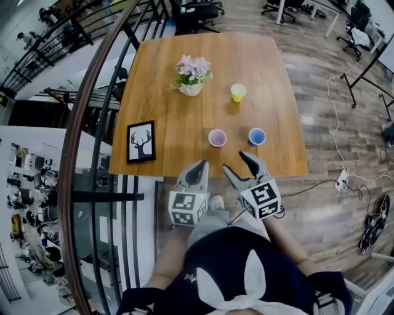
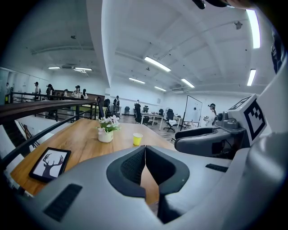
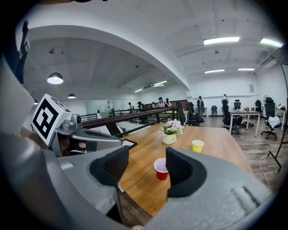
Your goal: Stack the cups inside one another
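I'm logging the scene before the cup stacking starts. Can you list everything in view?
table: one, brown wood, centre
yellow cup: one, yellow, far part of table, right of the flowers
red cup: one, red with pale inside, near edge
blue cup: one, blue, right of the red cup, apart from it
flower pot: one, white with pink flowers, far part of table
deer picture: one, black frame, near left corner
railing: one, dark, left of table
office chairs: several, black, far floor
power strip: one, white, floor at right
left tool: one, grey, jaws shut, empty
right tool: one, grey, jaws open, empty
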Demonstrator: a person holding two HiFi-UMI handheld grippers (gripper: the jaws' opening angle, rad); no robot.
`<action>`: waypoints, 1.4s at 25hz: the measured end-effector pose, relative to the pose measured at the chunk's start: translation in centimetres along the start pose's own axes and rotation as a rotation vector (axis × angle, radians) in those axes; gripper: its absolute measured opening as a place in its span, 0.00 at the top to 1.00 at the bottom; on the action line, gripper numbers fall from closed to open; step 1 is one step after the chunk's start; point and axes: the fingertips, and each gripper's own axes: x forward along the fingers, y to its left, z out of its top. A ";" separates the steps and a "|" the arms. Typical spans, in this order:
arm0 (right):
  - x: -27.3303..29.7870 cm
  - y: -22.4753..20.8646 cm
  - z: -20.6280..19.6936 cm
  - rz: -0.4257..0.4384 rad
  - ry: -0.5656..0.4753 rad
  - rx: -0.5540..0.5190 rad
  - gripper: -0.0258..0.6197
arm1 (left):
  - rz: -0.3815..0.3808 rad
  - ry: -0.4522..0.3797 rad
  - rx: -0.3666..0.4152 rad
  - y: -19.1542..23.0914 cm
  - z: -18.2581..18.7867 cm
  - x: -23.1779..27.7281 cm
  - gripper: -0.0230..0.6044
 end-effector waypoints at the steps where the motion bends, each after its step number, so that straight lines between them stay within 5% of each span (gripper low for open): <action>1: 0.6 -0.2 0.0 -0.004 0.002 0.002 0.57 | -0.002 0.002 0.002 0.5 0.1 0.4 0.93; 10: 4.9 -2.0 -0.7 -0.025 0.026 0.058 0.46 | -0.028 0.019 0.013 3.9 1.0 3.1 0.93; 35: 14.5 -5.3 -7.4 0.002 0.291 0.061 0.39 | -0.032 0.111 -0.046 8.0 -1.4 7.2 0.93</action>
